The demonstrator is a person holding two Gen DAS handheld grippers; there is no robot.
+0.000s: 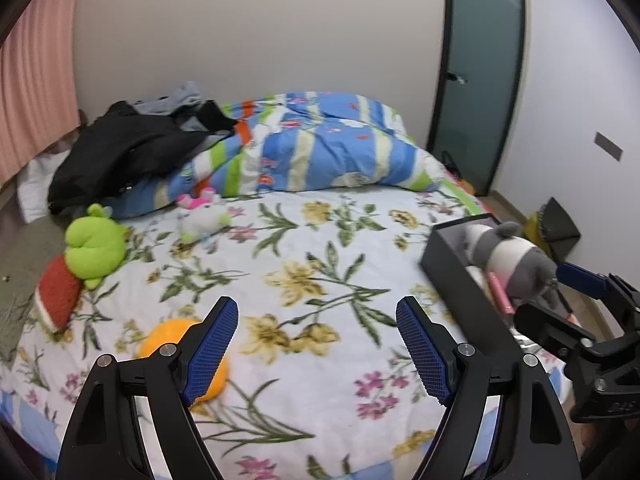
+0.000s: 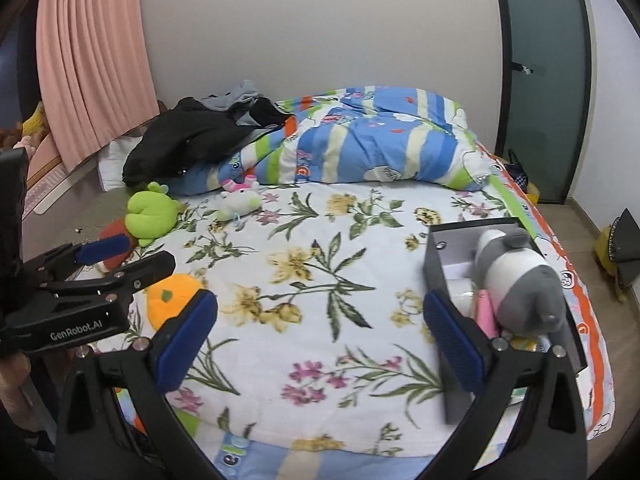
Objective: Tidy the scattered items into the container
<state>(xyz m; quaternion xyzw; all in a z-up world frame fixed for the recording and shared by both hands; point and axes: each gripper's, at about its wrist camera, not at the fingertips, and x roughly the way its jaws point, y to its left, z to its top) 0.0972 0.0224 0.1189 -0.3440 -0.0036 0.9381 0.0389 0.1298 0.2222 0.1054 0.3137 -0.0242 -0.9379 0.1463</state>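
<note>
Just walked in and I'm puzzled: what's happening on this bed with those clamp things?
A person is tidying toys into the black box with two handheld grippers. The left gripper and right gripper are both open and empty above the bed. A grey plush already sits in the box. The orange toy, green frog and white plush lie loose.

In front of me, a bed with flowery sheet, pink curtain, plain wall, dark glass door.

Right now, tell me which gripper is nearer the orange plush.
Left. The left gripper hovers open right beside the orange plush, one finger overlapping it. The right gripper is open farther right, by the black box.
</note>
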